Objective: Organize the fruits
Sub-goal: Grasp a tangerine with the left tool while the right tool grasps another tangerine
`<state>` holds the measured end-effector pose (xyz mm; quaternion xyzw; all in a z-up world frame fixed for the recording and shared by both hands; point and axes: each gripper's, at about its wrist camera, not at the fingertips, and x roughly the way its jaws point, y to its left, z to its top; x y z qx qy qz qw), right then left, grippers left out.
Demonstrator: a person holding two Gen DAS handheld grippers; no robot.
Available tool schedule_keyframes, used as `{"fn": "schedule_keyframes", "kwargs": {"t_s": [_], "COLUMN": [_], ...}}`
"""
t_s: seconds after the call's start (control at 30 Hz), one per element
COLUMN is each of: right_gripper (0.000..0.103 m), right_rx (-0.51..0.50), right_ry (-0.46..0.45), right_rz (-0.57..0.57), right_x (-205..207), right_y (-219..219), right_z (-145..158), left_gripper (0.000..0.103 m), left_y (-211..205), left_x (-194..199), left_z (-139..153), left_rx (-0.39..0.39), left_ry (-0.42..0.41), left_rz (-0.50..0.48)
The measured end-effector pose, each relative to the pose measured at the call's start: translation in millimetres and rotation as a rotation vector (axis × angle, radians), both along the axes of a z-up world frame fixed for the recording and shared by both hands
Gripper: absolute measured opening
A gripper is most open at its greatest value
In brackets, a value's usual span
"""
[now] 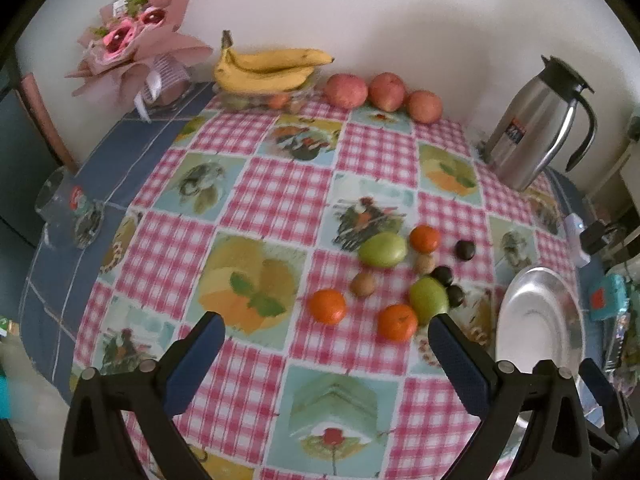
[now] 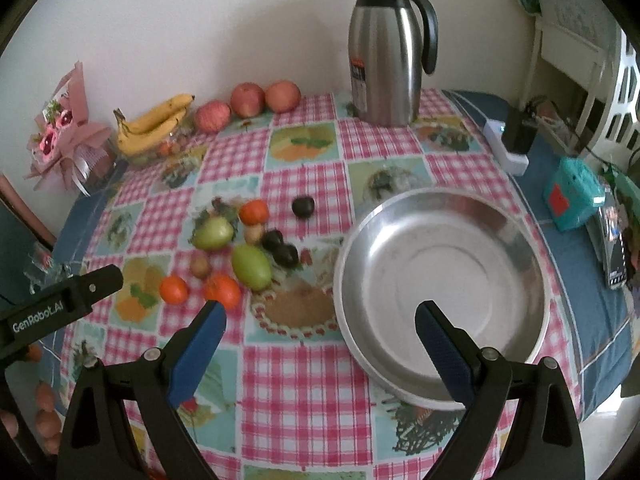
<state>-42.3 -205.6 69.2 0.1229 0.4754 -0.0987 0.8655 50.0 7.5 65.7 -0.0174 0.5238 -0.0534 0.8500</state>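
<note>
Fruits just ahead of open, empty left hand-held gripper.

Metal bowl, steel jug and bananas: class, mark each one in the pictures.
Metal bowl (image 2: 440,256), right wrist view, bare inner base.
Steel jug (image 2: 384,52), right wrist view, middle of its body.
Bananas (image 1: 268,68), left wrist view, middle of the bunch.
</note>
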Motion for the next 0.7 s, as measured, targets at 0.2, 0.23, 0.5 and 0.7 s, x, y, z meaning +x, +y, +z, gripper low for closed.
{"fn": "schedule_keyframes", "kwargs": {"t_s": [0.2, 0.23, 0.5, 0.7], "right_gripper": [0.096, 0.096, 0.096, 0.096], "right_rx": [0.025, 0.026, 0.043, 0.063], "right_ry": [0.001, 0.011, 0.112, 0.149], "right_rz": [-0.017, -0.016, 0.000, 0.047], "right_x": [21, 25, 60, 82], "right_y": [-1, 0, 5, 26], "right_z": [4, 1, -28, -43], "left_gripper": [0.103, 0.103, 0.103, 0.103], "left_y": [-2, -1, 14, 32], "left_x": [18, 20, 46, 57], "left_z": [-2, -6, -30, -36], "left_rx": [0.004, 0.002, 0.018, -0.015], "left_ry": [-0.032, -0.031, -0.030, -0.045], "left_rz": [0.024, 0.024, 0.057, 0.092]}}
